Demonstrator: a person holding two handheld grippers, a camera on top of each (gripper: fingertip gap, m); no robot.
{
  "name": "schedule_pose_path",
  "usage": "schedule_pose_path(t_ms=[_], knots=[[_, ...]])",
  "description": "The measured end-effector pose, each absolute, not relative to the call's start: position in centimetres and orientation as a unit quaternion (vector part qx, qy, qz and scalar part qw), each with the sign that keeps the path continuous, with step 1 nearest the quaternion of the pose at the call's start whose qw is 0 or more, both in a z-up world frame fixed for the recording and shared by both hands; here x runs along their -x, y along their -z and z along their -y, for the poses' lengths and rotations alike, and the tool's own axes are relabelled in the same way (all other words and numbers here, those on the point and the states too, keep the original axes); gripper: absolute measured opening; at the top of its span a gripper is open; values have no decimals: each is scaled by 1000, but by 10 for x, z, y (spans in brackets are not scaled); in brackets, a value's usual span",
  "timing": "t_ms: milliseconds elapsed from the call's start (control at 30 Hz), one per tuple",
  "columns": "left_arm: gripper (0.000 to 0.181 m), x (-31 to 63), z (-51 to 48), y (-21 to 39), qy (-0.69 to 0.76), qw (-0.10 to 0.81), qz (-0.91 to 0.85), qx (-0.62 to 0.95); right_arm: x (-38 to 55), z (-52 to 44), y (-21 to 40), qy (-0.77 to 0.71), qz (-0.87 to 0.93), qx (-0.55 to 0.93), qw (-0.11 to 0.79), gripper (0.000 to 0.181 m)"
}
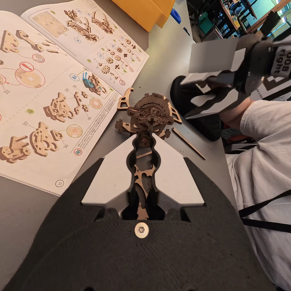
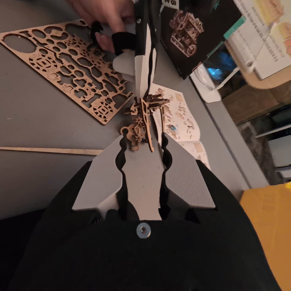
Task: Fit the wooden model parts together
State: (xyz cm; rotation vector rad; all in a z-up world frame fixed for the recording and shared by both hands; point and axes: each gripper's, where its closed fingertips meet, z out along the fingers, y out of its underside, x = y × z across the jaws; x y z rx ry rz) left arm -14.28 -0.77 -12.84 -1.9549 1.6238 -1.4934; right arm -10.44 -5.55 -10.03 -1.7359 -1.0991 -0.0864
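Observation:
My left gripper (image 1: pixel 144 139) is shut on a small round hub at the bottom of the wooden model (image 1: pixel 151 115), a dark geared assembly with curved arms, and holds it over the grey table (image 1: pixel 165 55). In the right wrist view the left gripper (image 2: pixel 144 94) comes down from above, pinching the model (image 2: pixel 144 113). My right gripper (image 2: pixel 143 136) is open. Its two fingertips flank the model's lower end, where a flat piece with a ring hole (image 2: pixel 126 130) sits close to the left fingertip; I cannot tell whether they touch. The right gripper also shows open at the right of the left wrist view (image 1: pixel 189 96).
An open instruction booklet (image 1: pixel 63 78) lies left of the model. A yellow bin (image 1: pixel 146 11) stands behind it. A thin wooden stick (image 1: pixel 189 144) lies near the table edge. A punched-out wooden sheet (image 2: pixel 63 67), a wooden strip (image 2: pixel 47 150) and the dark kit box (image 2: pixel 196 34) surround the work spot. The grippers' ends are close to 8 centimeters from one another.

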Motion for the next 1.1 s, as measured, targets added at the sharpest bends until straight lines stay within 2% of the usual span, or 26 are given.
schedule_pose_path(t_ms=[33,133,267,433,567,667,900,1100], knots=[[10,143,7,129,504,96,-547,662,105,54,105,8,454,737,500,53],[10,143,7,129,505,88,-538,669,107,57,118,-56,467,755,457,39],[10,145,6,128,514,73,-519,679,109,64,88,-77,457,716,521,25],[10,144,4,127,531,47,-490,690,115,68,131,-57,488,739,461,40],[10,145,2,124,544,29,-463,699,117,55,128,-28,474,741,474,45],[10,145,-3,114,571,26,-433,697,115,49,138,-33,464,766,445,50],[10,154,-12,101,585,45,-417,694,121,42,146,-38,470,777,416,50],[10,164,-14,89,593,61,-428,679,123,33,151,-131,433,811,371,50]])
